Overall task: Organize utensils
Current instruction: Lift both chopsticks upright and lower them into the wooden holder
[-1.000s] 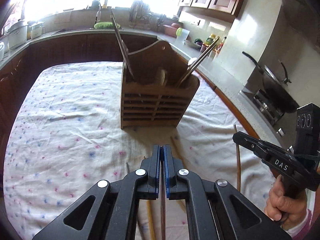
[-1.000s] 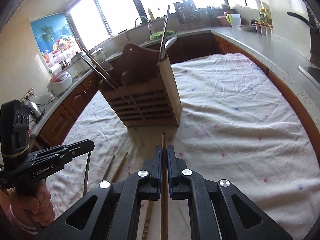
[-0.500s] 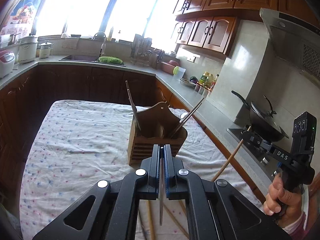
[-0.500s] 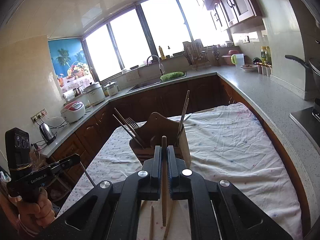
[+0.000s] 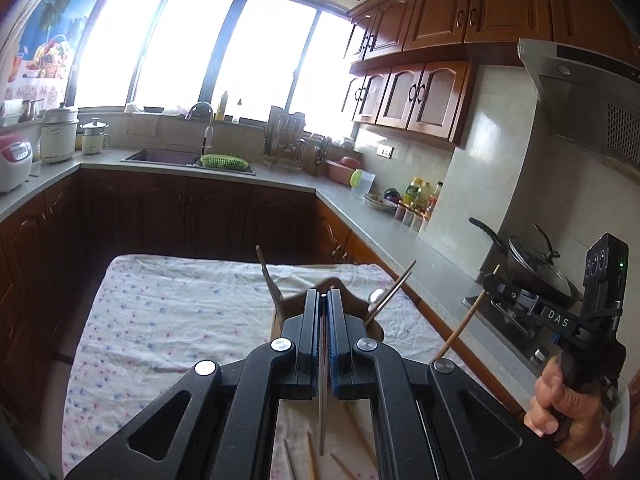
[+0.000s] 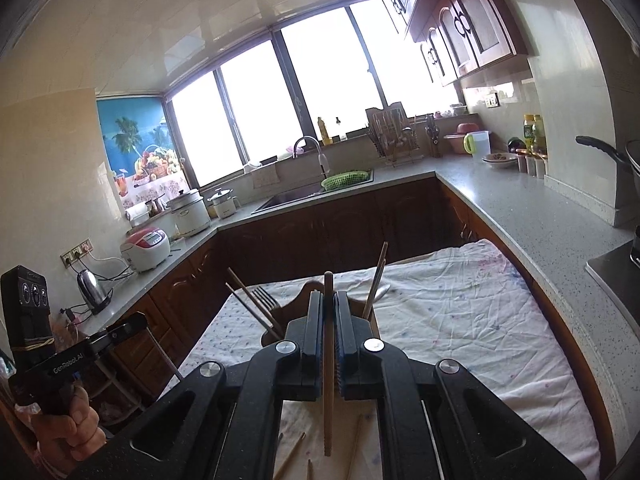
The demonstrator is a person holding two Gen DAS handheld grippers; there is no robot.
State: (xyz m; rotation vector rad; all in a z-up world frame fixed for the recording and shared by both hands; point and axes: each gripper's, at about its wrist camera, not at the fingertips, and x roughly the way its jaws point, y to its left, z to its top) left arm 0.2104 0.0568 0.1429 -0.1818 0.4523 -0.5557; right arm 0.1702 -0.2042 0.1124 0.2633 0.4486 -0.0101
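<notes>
My left gripper (image 5: 323, 296) is shut on a thin dark chopstick (image 5: 322, 400) that hangs below its jaws, high above the table. My right gripper (image 6: 328, 296) is shut on a wooden chopstick (image 6: 328, 380), also high above the table; it shows in the left wrist view (image 5: 466, 316) too. The wooden utensil holder (image 6: 298, 300) stands on the cloth below, mostly hidden behind both grippers, with chopsticks (image 6: 374, 280) and a fork (image 6: 266, 298) sticking out. Several loose chopsticks (image 5: 310, 456) lie on the cloth beneath.
The table wears a white speckled cloth (image 5: 172, 312). Counters wrap around it: sink and green basket (image 5: 224, 162) at the back, rice cookers (image 6: 146, 242) on the left, a wok on the stove (image 5: 536, 268) on the right.
Both grippers have risen well above the table, each carrying its chopstick. The holder now looks smaller and sits behind the fingers.
</notes>
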